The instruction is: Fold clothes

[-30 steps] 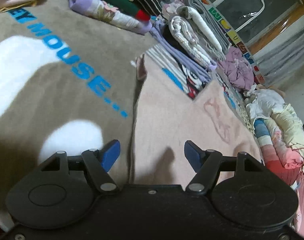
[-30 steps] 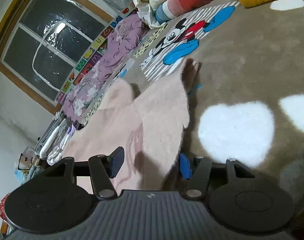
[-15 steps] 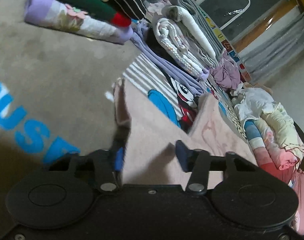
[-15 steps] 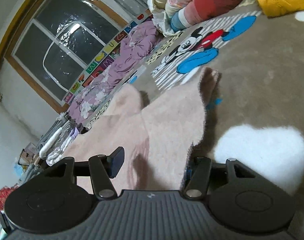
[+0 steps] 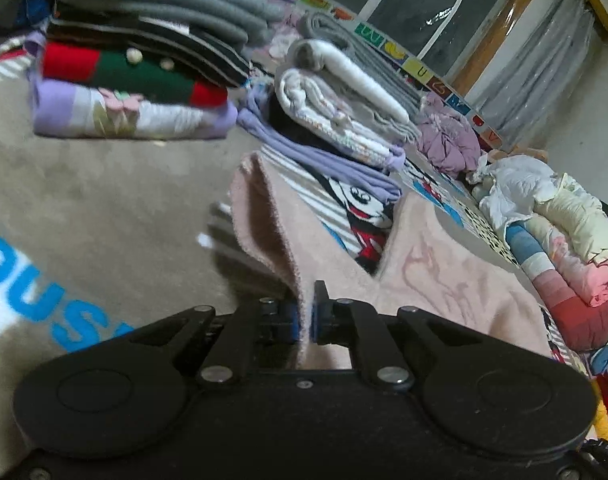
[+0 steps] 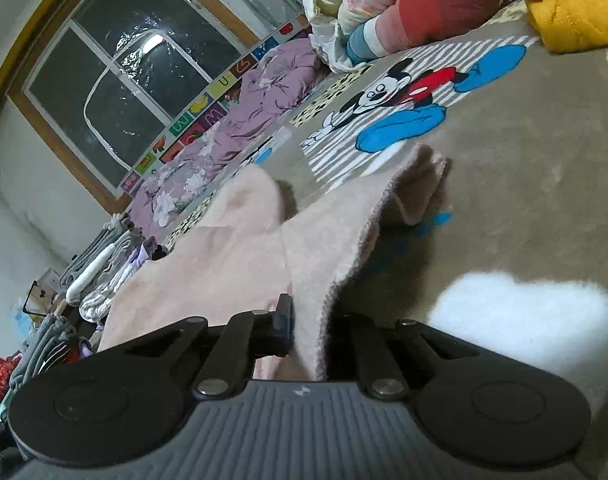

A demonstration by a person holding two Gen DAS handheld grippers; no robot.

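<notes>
A fuzzy pale pink garment [image 5: 435,280] lies spread on the patterned carpet, its near edge lifted into a ridge. My left gripper [image 5: 303,316] is shut on that edge, the blue pads pinching the cloth from both sides. In the right wrist view the same pink garment [image 6: 240,256] runs away from me, and my right gripper [image 6: 309,332] is shut on its raised right edge. The right pad is hidden behind the cloth.
A stack of folded clothes [image 5: 136,60] and a second pile of folded blankets [image 5: 343,96] stand on the carpet [image 5: 104,208] beyond the left gripper. Crumpled bedding [image 5: 559,232] lies to the right. A window [image 6: 116,76] and a purple quilt [image 6: 240,112] are at the back.
Both grippers have gone from open to shut on the pink garment's edges. The left gripper moved onto the edge and lifted it; the right one stayed nearly in place.
</notes>
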